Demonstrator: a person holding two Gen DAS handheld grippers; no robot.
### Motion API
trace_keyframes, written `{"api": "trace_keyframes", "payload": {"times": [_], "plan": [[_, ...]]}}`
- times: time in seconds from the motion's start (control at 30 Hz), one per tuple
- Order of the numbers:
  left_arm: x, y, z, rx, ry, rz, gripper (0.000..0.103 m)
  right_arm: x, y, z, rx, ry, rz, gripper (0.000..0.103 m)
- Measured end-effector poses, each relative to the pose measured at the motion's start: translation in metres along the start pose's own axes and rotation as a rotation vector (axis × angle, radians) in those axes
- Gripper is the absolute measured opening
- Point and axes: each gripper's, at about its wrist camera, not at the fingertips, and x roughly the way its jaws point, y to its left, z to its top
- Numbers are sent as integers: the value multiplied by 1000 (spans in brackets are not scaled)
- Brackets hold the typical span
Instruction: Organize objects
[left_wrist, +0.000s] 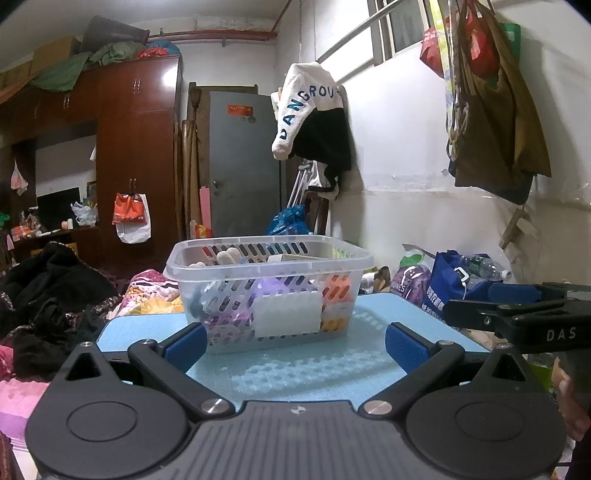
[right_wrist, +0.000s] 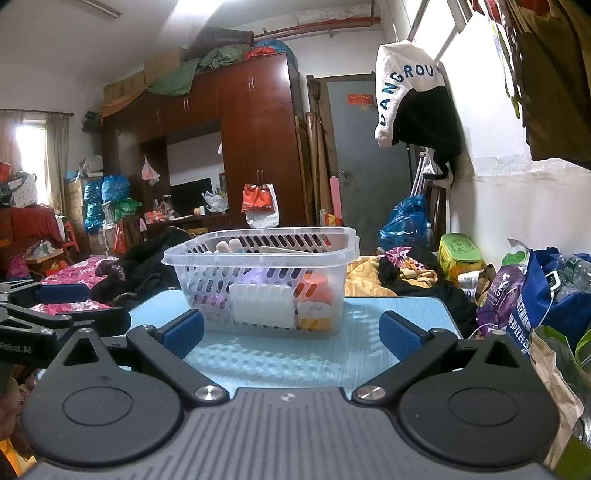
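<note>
basket (left_wrist: 268, 291) upright, long axis crosswise | left tool (left_wrist: 295, 345) agape | right tool (right_wrist: 291, 334) agape

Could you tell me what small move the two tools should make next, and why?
Probably ease both forward toward the basket. The left tool and right tool are open and empty, short of the basket on the blue table, which already holds the items.

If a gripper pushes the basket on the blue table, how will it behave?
The basket looks like thin slotted plastic, so its walls may flex. It is packed with items, so probably not very light. Its wide, flat base on the table suggests sliding rather than tipping.
</note>
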Motion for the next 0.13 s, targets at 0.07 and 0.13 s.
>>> {"api": "trace_keyframes", "payload": {"times": [0.07,0.13], "plan": [[0,0,0,0,-4,0,103,0,0,0,-1,1,0,103],[1,-1,0,2,-3,2,103,0,0,0,-2,2,-1,103]]}}
